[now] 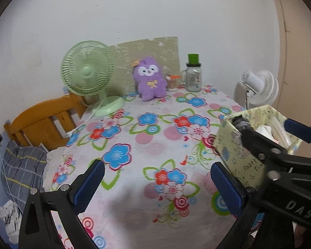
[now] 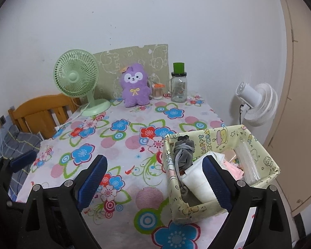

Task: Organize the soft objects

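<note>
Purple plush toy [image 2: 135, 90] is seated upright at the worktop's [image 2: 122, 153] far edge; left gripper [image 1: 157, 188] and right gripper [image 2: 155, 183] are held wide apart, nothing grasped.

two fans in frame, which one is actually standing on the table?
The pale green desk fan stands on the floral tablecloth, left of the purple plush toy. The white fan sits off the table's right edge, facing the wall.

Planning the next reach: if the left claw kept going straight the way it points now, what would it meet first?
Probably nothing soon. The left claw is open above bare floral tablecloth, with the purple plush far ahead by the wall. The box lies to its right, off that line. Depth is uncertain.
</note>
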`<action>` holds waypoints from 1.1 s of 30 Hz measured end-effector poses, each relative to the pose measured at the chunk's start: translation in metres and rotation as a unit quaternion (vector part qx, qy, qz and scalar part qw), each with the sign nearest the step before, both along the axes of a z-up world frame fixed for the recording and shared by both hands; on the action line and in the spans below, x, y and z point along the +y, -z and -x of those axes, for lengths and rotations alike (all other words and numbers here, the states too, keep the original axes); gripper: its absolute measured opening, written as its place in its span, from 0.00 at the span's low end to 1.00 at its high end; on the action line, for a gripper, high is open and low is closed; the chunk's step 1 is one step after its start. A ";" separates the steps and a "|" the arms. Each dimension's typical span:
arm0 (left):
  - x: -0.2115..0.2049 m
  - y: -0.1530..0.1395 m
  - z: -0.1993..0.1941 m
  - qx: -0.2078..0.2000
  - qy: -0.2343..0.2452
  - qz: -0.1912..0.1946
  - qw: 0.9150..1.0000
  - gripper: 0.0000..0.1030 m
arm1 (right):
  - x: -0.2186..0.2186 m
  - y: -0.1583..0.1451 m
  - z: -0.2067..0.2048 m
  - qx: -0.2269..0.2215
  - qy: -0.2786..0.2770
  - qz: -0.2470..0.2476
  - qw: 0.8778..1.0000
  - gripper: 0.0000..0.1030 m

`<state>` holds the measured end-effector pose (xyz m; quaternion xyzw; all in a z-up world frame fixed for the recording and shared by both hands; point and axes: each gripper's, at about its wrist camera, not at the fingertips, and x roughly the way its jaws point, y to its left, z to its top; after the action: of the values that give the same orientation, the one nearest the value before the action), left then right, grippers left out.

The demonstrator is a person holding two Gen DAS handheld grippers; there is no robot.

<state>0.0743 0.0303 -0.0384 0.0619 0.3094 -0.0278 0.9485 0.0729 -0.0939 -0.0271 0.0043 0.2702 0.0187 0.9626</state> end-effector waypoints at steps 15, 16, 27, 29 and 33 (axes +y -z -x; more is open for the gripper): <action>0.037 -0.020 0.025 -0.036 -0.046 0.035 0.998 1.00 | -0.004 -0.017 0.020 -0.045 0.017 0.002 0.999 0.95; 0.038 -0.021 0.027 -0.039 -0.046 0.039 0.997 1.00 | -0.005 -0.018 0.024 -0.053 0.023 0.003 0.998 0.96; 0.040 -0.026 0.040 -0.056 -0.047 0.047 0.996 1.00 | -0.002 -0.021 0.037 -0.077 0.012 0.030 0.996 1.00; 0.039 -0.026 0.041 -0.061 -0.043 0.053 0.996 1.00 | -0.002 -0.021 0.039 -0.080 0.009 0.028 0.996 1.00; 0.038 -0.028 0.044 -0.066 -0.034 0.054 0.996 1.00 | -0.001 -0.023 0.040 -0.082 0.010 0.028 0.996 1.00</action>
<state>0.0300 0.0682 -0.0104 0.0015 0.2460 -0.0082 0.9692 0.0331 -0.0952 -0.0044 -0.0216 0.1907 0.0015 0.9814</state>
